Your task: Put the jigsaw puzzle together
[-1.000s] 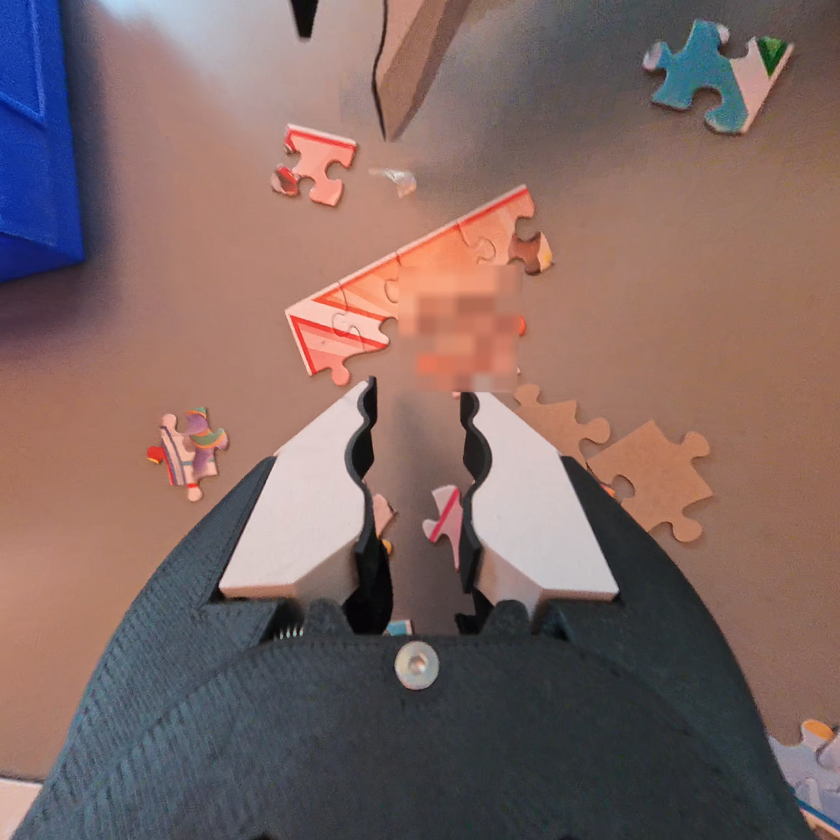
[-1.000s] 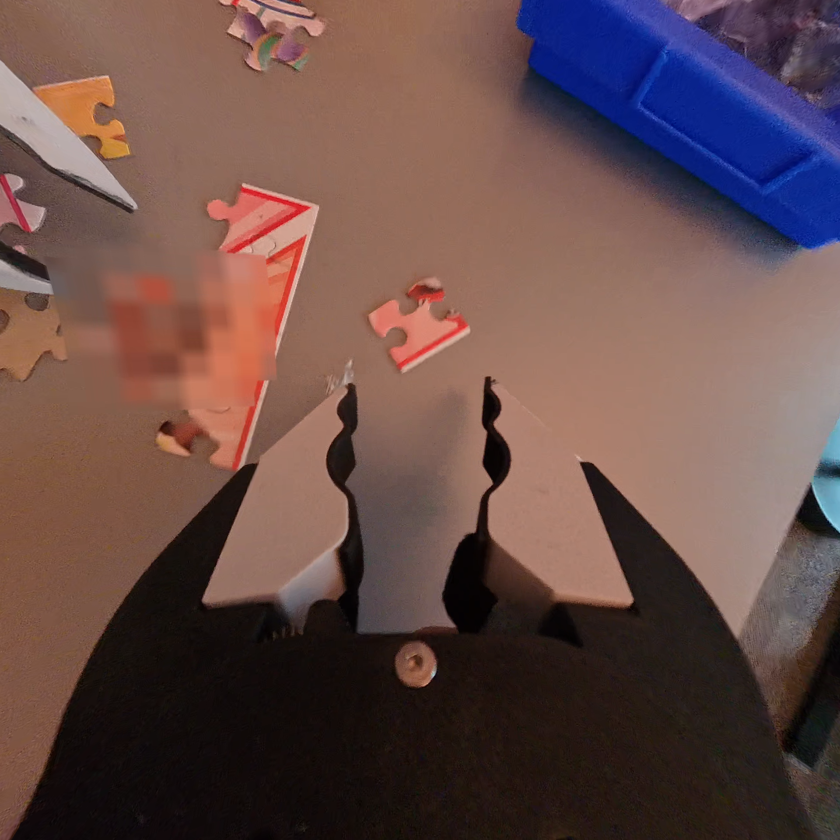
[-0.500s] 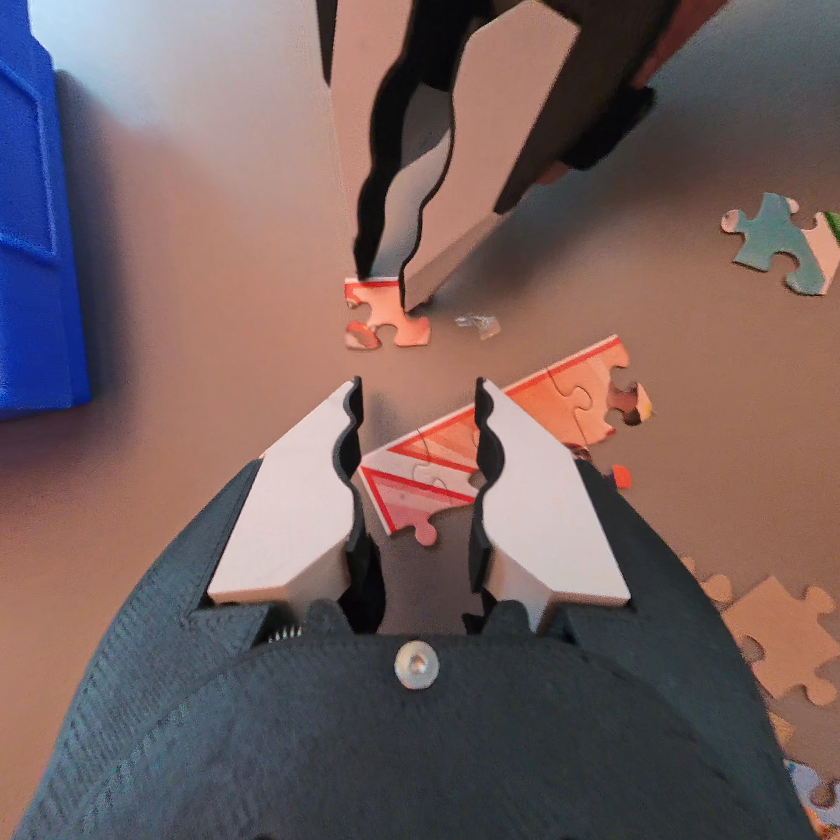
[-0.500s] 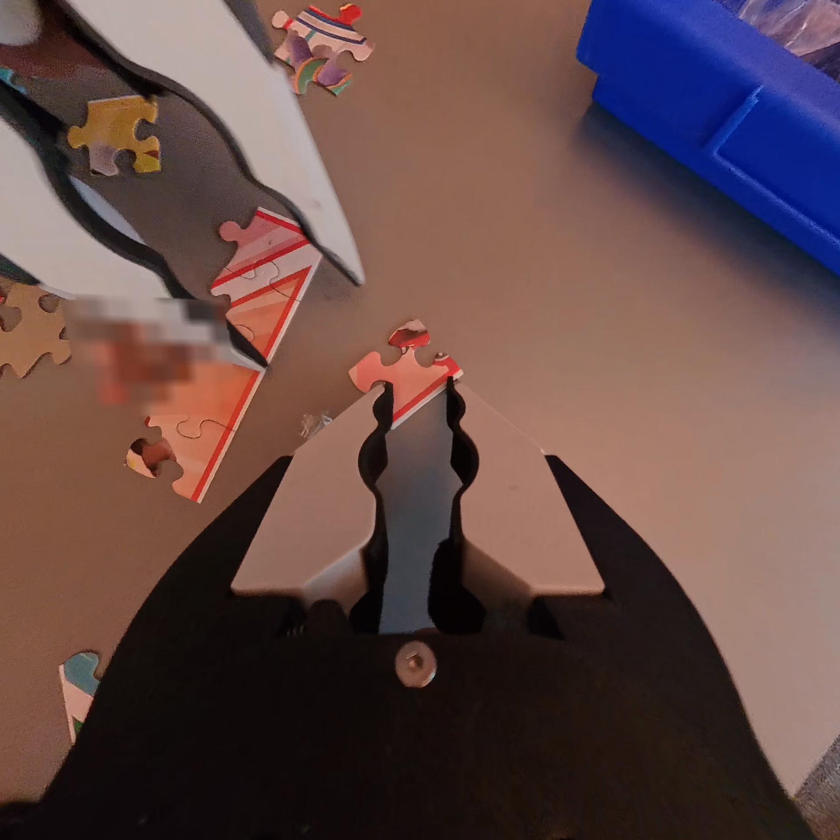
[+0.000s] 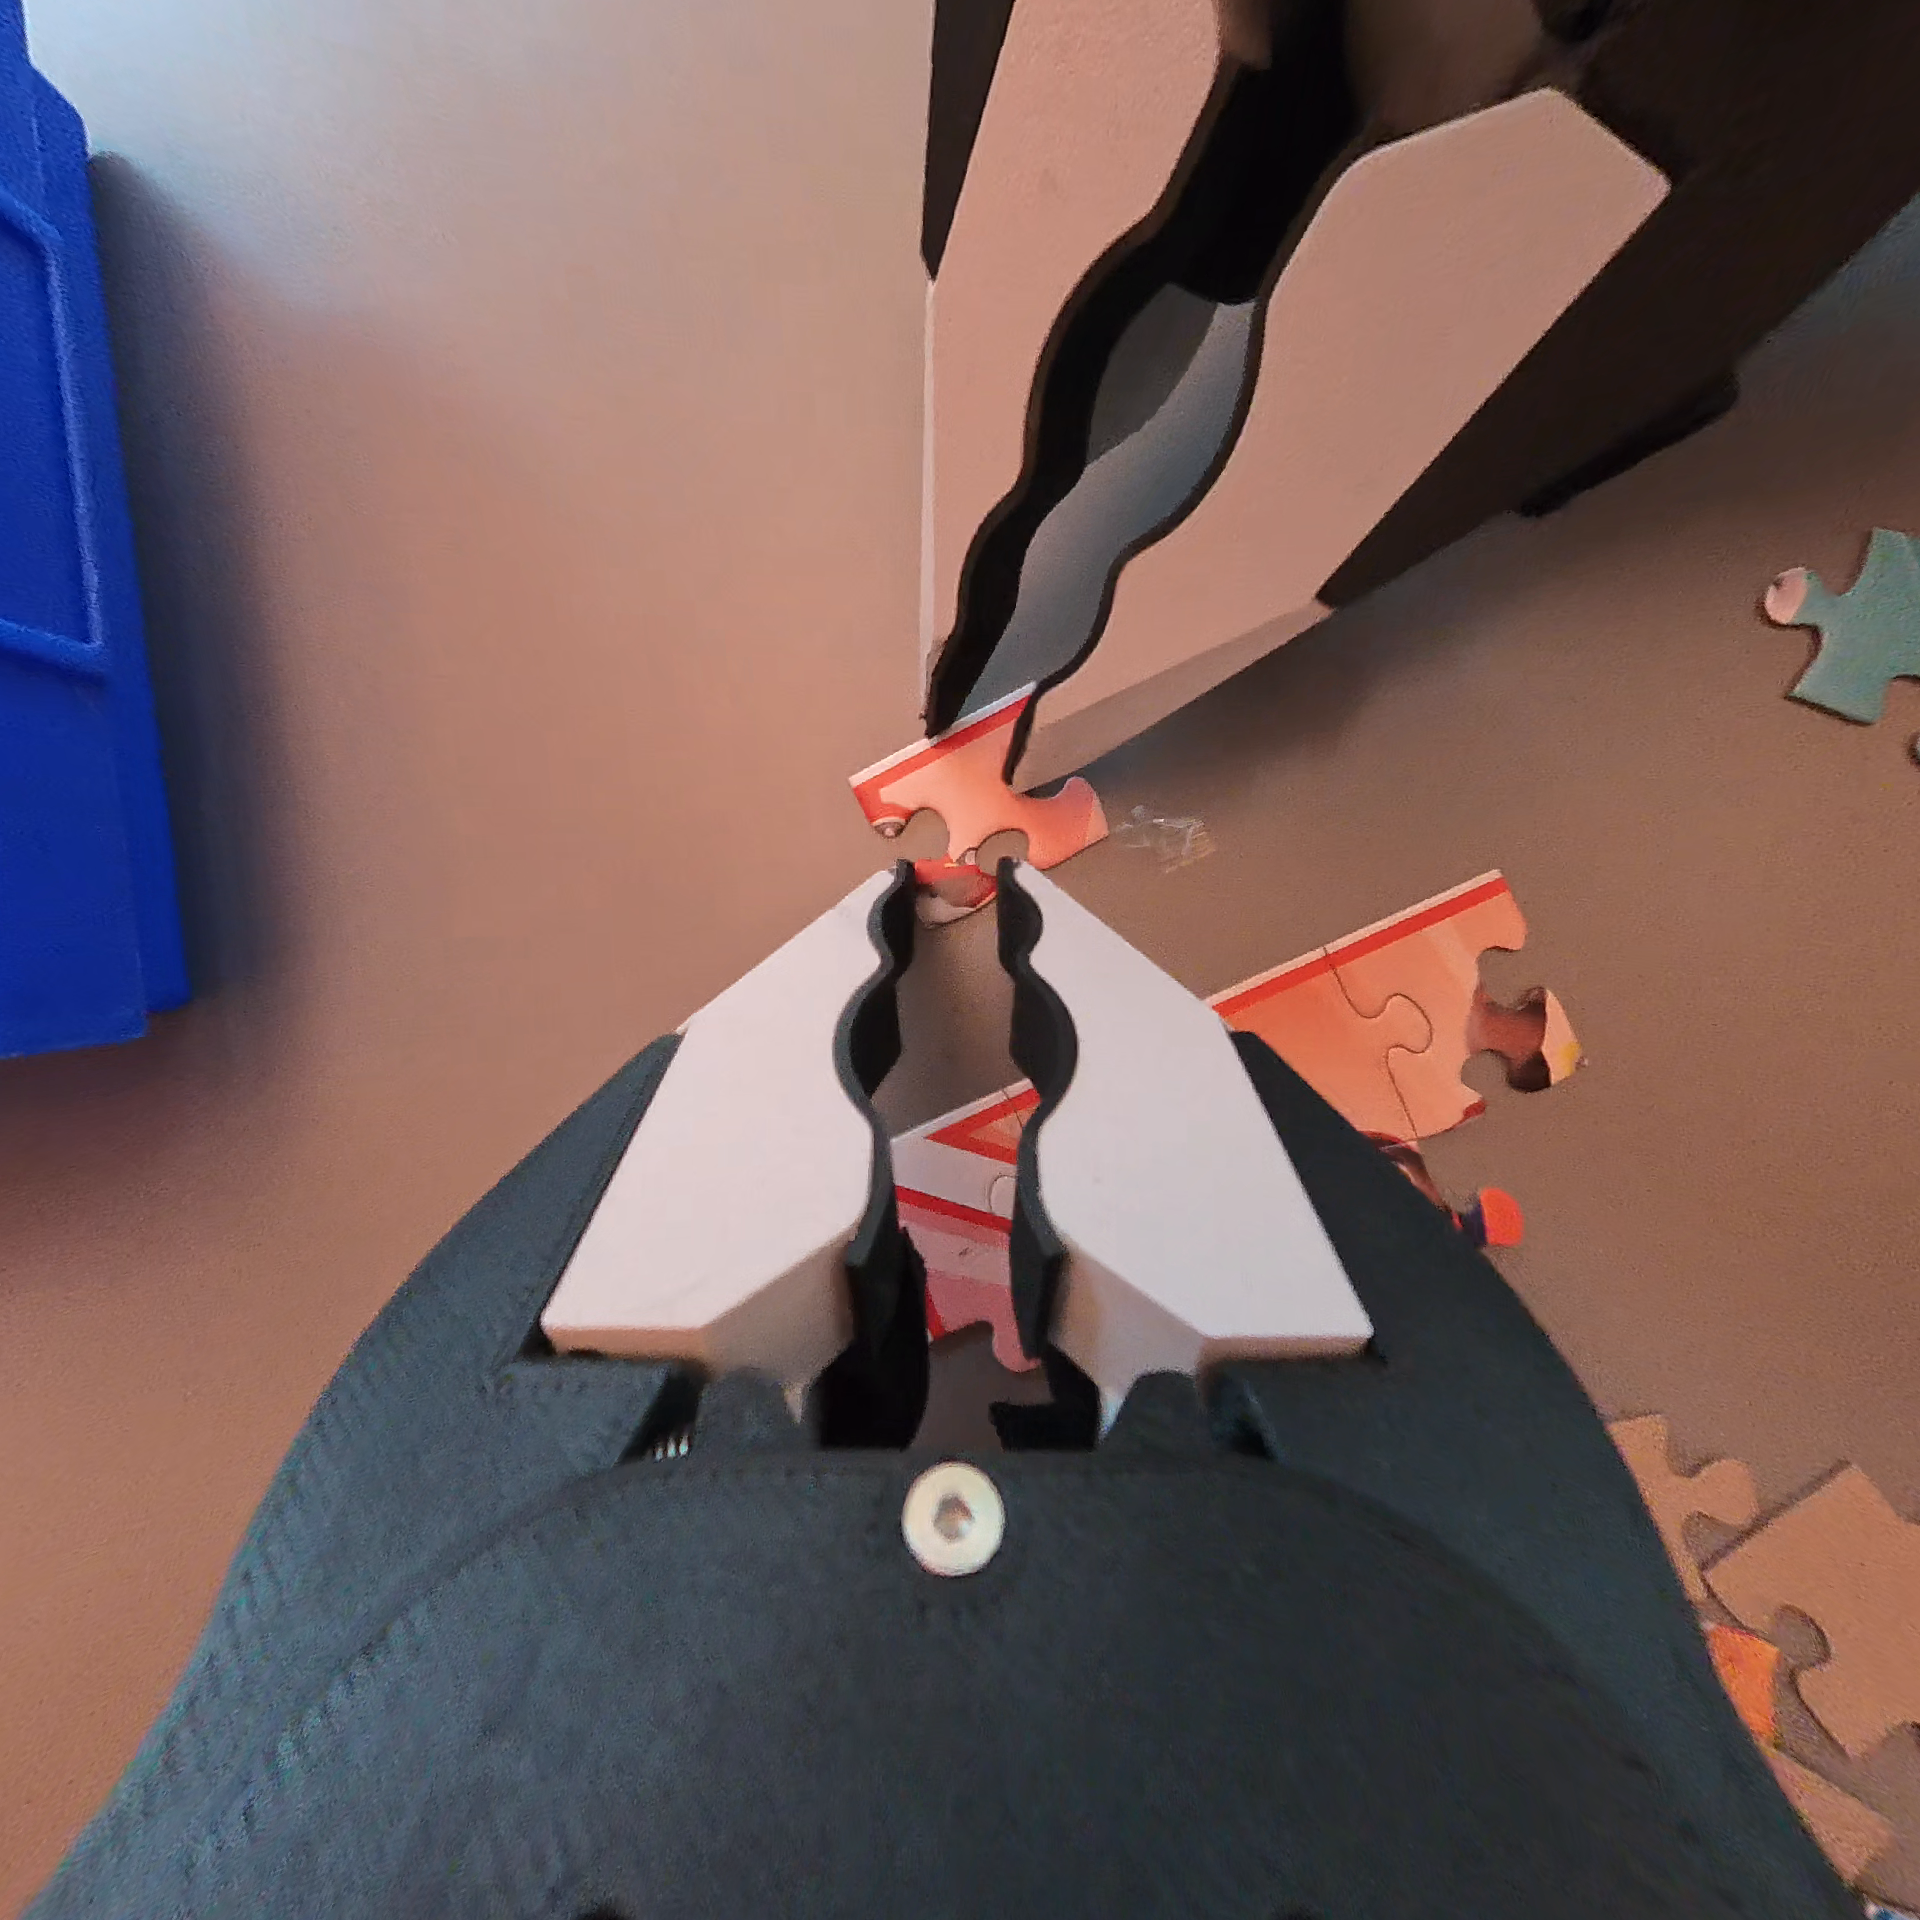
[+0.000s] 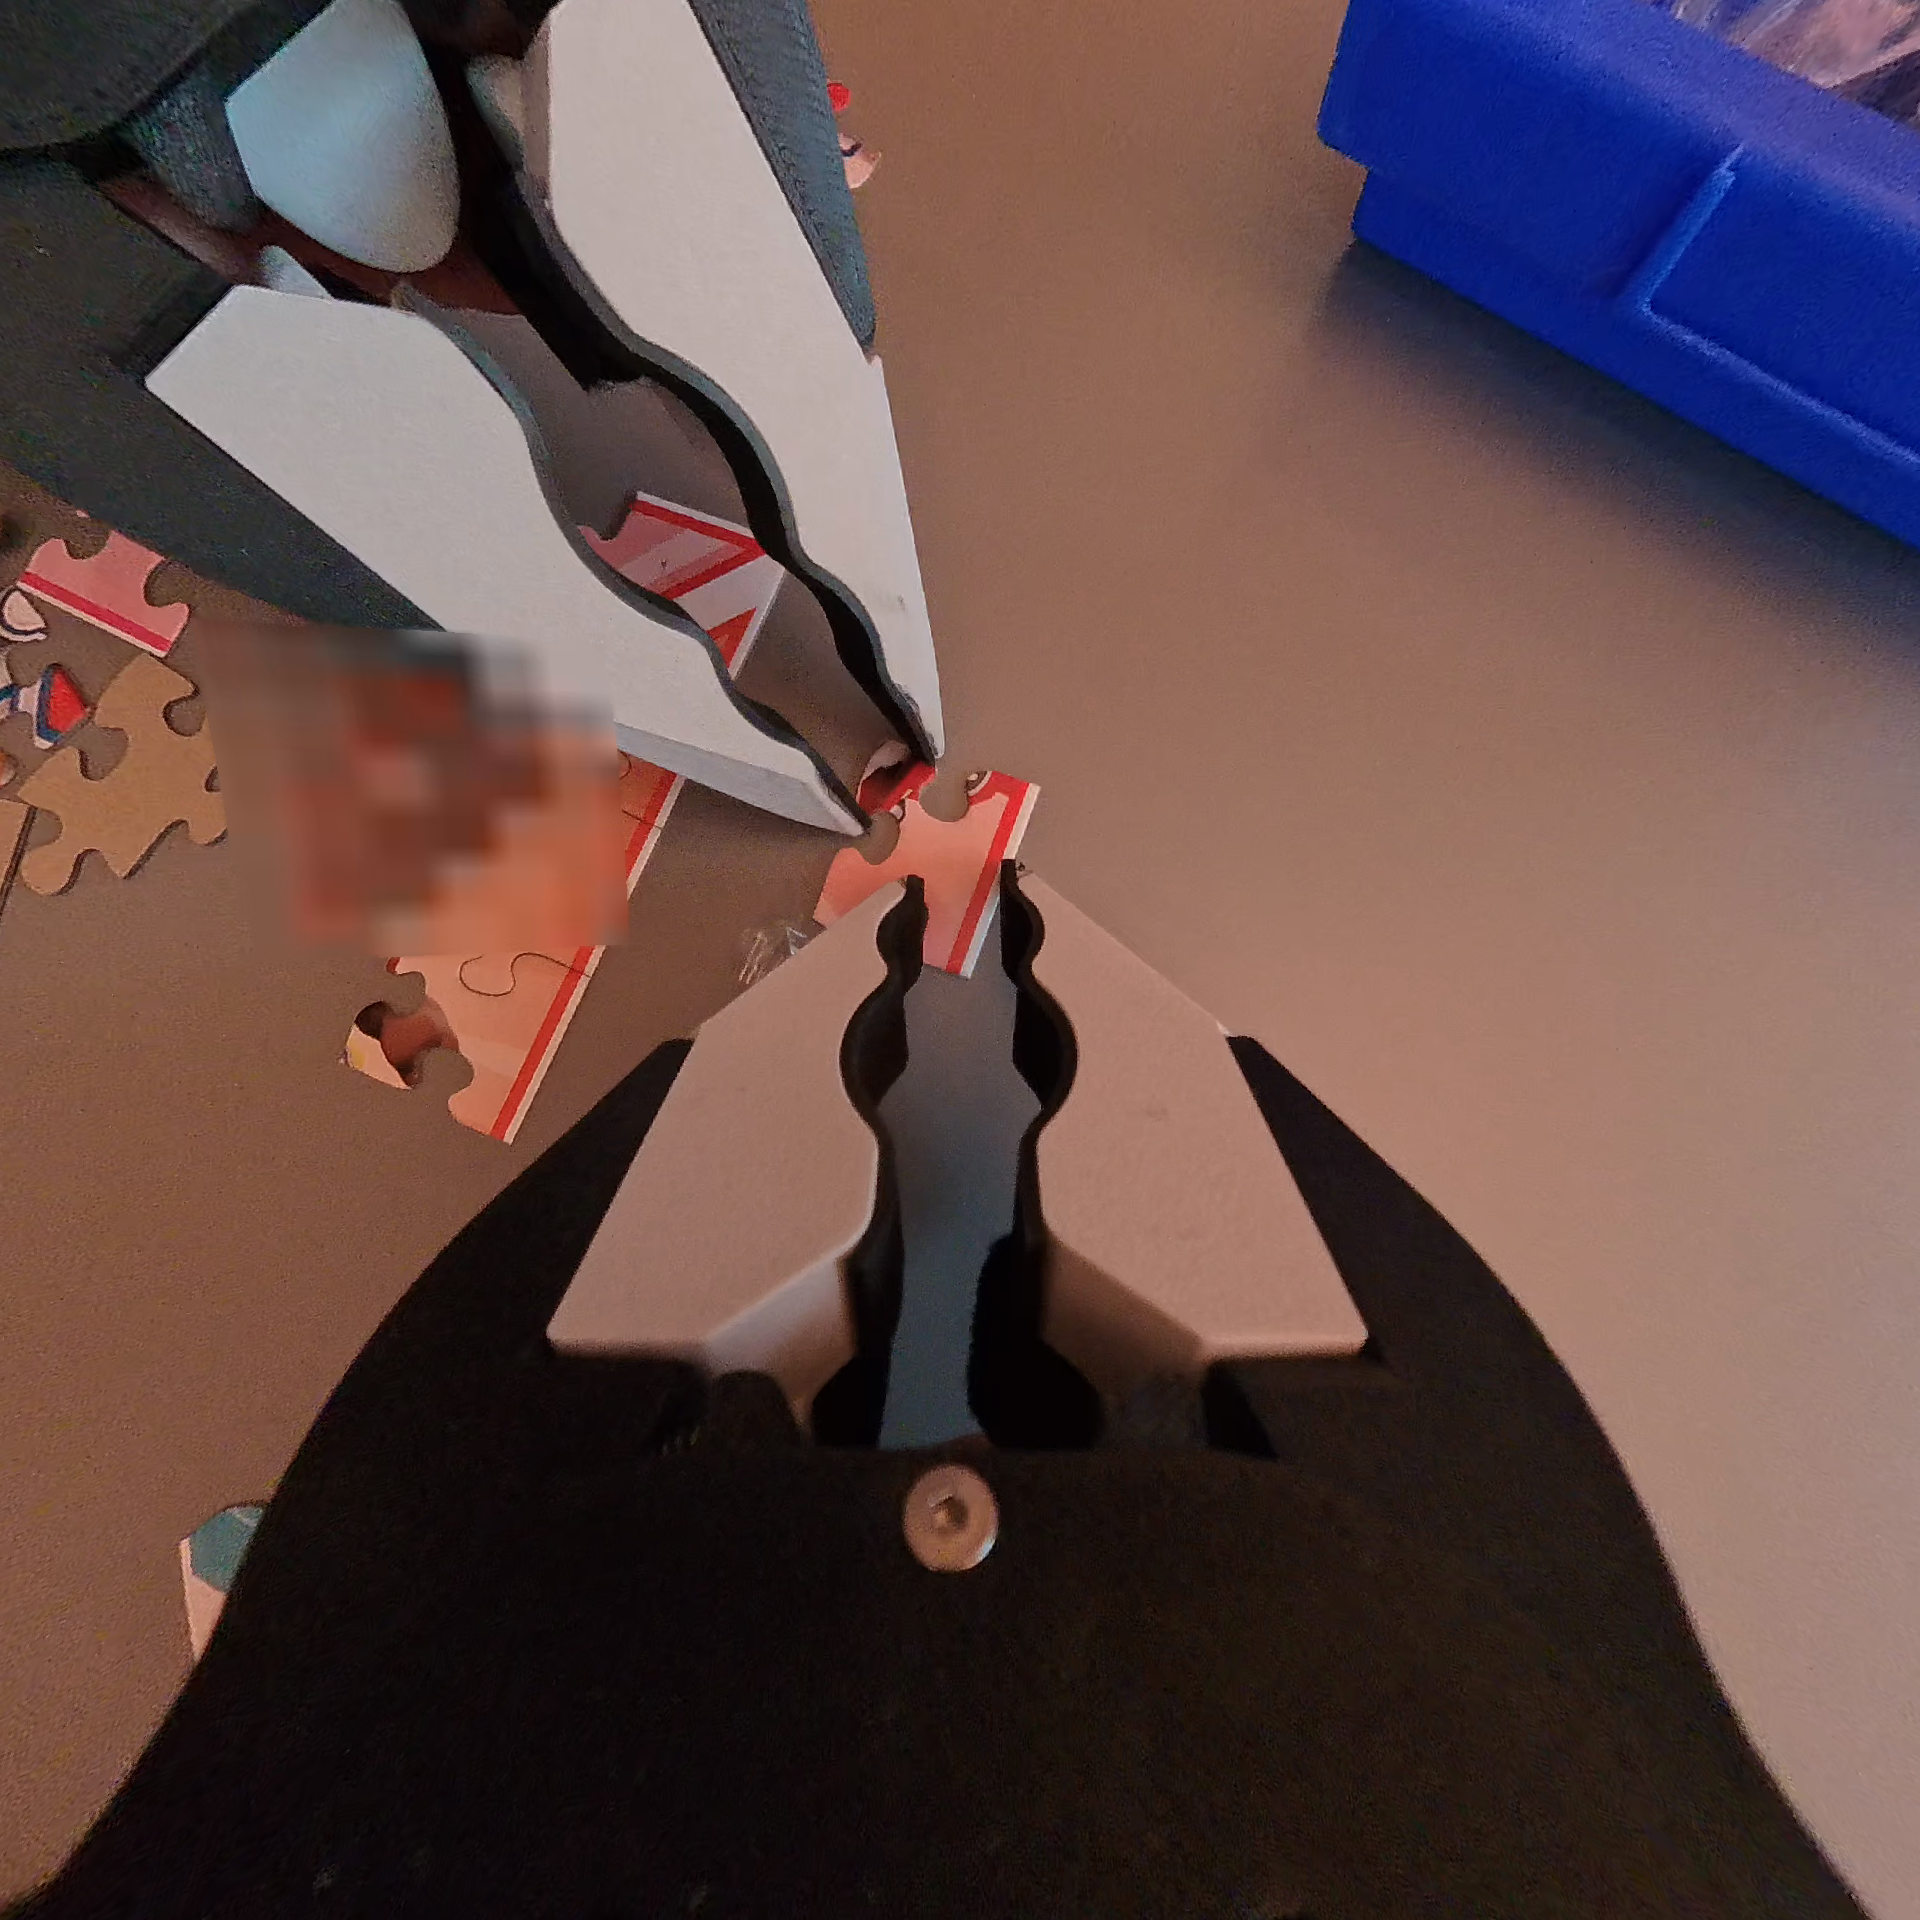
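Note:
A loose pink puzzle piece (image 5: 1039,821) with a red-striped edge lies between both grippers on the brown table. My right gripper (image 6: 958,883) has its jaws closed narrowly on the piece's (image 6: 956,842) striped corner. In the left wrist view it (image 5: 977,712) comes down from above and tilts that edge up. My left gripper (image 5: 954,873) faces it, jaws narrowed around the piece's small red tab. It also shows in the right wrist view (image 6: 899,788). The joined pink section (image 5: 1392,1018) with a red border lies just beside them, partly under the left gripper.
A blue bin (image 6: 1662,229) stands on the table, at the left edge of the left wrist view (image 5: 62,623). Face-down cardboard-coloured pieces (image 5: 1849,1600) and a teal piece (image 5: 1860,644) lie to the right. A small clear scrap (image 5: 1169,831) lies next to the loose piece. My left and right fingertips are right by each other. From the left gripper's tips to the joined pink section (image 5: 1392,1018) is close to 7 cm.
Both grippers moved in on the loose pink piece. The right gripper's jaws narrowed onto its corner first. Then the left moved past the joined section and narrowed onto the tab.

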`<state>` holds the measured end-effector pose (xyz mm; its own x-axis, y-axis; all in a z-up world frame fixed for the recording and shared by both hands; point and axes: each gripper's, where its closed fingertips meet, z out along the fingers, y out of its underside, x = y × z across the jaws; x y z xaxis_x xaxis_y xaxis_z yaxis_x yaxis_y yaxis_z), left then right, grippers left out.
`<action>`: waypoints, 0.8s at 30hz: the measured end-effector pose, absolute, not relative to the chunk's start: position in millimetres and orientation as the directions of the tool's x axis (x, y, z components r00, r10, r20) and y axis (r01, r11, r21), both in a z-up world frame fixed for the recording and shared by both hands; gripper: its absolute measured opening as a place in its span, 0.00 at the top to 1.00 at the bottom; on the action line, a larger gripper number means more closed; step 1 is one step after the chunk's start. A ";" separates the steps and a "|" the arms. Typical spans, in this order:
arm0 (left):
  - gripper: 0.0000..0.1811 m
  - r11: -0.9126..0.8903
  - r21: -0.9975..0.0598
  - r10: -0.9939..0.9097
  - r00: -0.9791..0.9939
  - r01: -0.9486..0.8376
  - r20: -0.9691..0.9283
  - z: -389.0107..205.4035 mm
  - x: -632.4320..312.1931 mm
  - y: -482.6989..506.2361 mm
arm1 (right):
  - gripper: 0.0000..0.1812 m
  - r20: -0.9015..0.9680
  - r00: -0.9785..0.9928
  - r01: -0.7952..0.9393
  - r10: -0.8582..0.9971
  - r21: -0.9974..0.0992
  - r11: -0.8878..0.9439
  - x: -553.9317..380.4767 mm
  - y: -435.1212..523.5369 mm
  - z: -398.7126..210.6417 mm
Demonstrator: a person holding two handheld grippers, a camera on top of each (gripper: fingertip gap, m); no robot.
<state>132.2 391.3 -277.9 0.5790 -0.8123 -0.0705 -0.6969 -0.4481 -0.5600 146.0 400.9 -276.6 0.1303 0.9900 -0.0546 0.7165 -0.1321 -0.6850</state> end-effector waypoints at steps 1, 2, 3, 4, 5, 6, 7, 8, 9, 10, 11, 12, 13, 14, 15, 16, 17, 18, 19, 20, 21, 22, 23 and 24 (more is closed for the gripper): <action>0.92 -0.446 -0.561 -0.811 0.581 -0.697 -0.076 -277.9 132.3 391.1 | 0.93 -0.052 0.135 0.713 0.989 -0.689 -0.134 145.9 400.8 -276.5; 0.92 -0.439 -0.559 -0.812 0.577 -0.703 -0.087 -278.0 132.2 390.6 | 0.93 -0.057 0.142 0.708 0.988 -0.692 -0.142 145.9 400.7 -276.5; 0.92 -0.431 -0.557 -0.813 0.573 -0.710 -0.101 -278.0 132.3 390.2 | 0.93 -0.062 0.148 0.703 0.987 -0.695 -0.149 146.0 400.5 -276.4; 0.92 -0.422 -0.555 -0.813 0.570 -0.716 -0.117 -277.8 132.4 390.1 | 0.93 -0.065 0.153 0.699 0.986 -0.698 -0.154 146.2 400.5 -276.4; 0.92 -0.408 -0.553 -0.814 0.563 -0.727 -0.140 -277.7 132.4 390.1 | 0.93 -0.068 0.159 0.694 0.985 -0.702 -0.161 146.4 400.5 -276.3; 0.92 -0.392 -0.551 -0.814 0.556 -0.737 -0.164 -277.4 132.6 390.0 | 0.93 -0.072 0.162 0.689 0.984 -0.706 -0.165 146.5 400.2 -276.1; 0.92 -0.379 -0.549 -0.813 0.552 -0.745 -0.186 -277.2 132.8 390.0 | 0.93 -0.073 0.165 0.686 0.984 -0.708 -0.168 147.1 400.0 -276.0; 0.92 -0.366 -0.548 -0.810 0.548 -0.752 -0.210 -276.9 133.0 390.1 | 0.93 -0.080 0.171 0.681 0.982 -0.710 -0.176 147.6 400.0 -275.8; 0.92 -0.353 -0.548 -0.807 0.543 -0.759 -0.232 -276.6 133.2 390.2 | 0.93 -0.094 0.180 0.674 0.979 -0.713 -0.193 148.0 400.2 -275.7; 0.92 -0.341 -0.548 -0.804 0.539 -0.764 -0.251 -276.4 133.5 390.2 | 0.92 -0.109 0.192 0.665 0.975 -0.716 -0.211 148.5 400.9 -275.3; 0.92 -0.327 -0.548 -0.800 0.534 -0.770 -0.274 -275.7 133.7 390.3 | 0.90 -0.119 0.206 0.656 0.971 -0.720 -0.228 149.4 402.6 -275.0; 0.92 -0.307 -0.549 -0.795 0.527 -0.777 -0.301 -274.0 134.1 390.4 | 0.88 -0.129 0.221 0.647 0.967 -0.722 -0.244 150.4 404.5 -274.5; 0.92 -0.285 -0.551 -0.789 0.519 -0.784 -0.330 -271.7 134.5 390.5 | 0.86 -0.141 0.231 0.640 0.963 -0.723 -0.259 151.4 405.5 -273.9; 0.99 -0.262 -0.552 -0.781 0.510 -0.792 -0.361 -268.9 134.9 390.4 | 0.86 -0.152 0.237 0.635 0.959 -0.724 -0.271 152.2 405.9 -273.5; 1.00 -0.228 -0.553 -0.775 0.493 -0.802 -0.395 -265.5 135.9 390.4 | 0.86 -0.161 0.242 0.630 0.957 -0.724 -0.281 152.8 406.3 -273.1; 1.00 -0.210 -0.549 -0.771 0.482 -0.809 -0.416 -263.8 136.8 389.7 | 0.85 -0.175 0.242 0.621 0.955 -0.728 -0.290 152.6 406.2 -272.1; 1.00 -0.187 -0.543 -0.769 0.466 -0.819 -0.438 -262.5 138.5 388.7 | 0.86 -0.196 0.238 0.610 0.951 -0.732 -0.303 151.8 405.3 -270.7; 1.00 -0.171 -0.533 -0.767 0.451 -0.829 -0.455 -262.4 139.6 387.9 | 0.87 -0.219 0.235 0.606 0.947 -0.729 -0.319 151.6 404.2 -270.5; 1.00 -0.168 -0.518 -0.768 0.441 -0.839 -0.465 -264.2 139.4 387.2 | 0.88 -0.232 0.235 0.613 0.944 -0.719 -0.329 151.9 403.7 -271.8; 1.00 -0.170 -0.503 -0.772 0.432 -0.847 -0.466 -266.6 138.5 386.4 | 0.89 -0.233 0.231 0.621 0.945 -0.712 -0.328 151.9 403.0 -273.0; 1.00 -0.171 -0.504 -0.780 0.428 -0.847 -0.455 -267.3 138.4 385.1 | 0.89 -0.226 0.227 0.623 0.947 -0.713 -0.320 151.1 403.2 -272.6; 1.00 -0.181 -0.520 -0.792 0.438 -0.834 -0.426 -266.9 138.6 383.3 | 0.87 -0.215 0.226 0.628 0.950 -0.713 -0.311 150.6 404.1 -271.9; 1.00 -0.206 -0.541 -0.801 0.458 -0.815 -0.386 -266.2 137.3 382.3 | 0.85 -0.200 0.224 0.637 0.954 -0.711 -0.299 150.5 405.6 -271.4; 0.98 -0.234 -0.557 -0.807 0.479 -0.797 -0.345 -265.7 134.9 382.0 | 0.85 -0.181 0.223 0.645 0.958 -0.710 -0.284 149.7 407.5 -270.7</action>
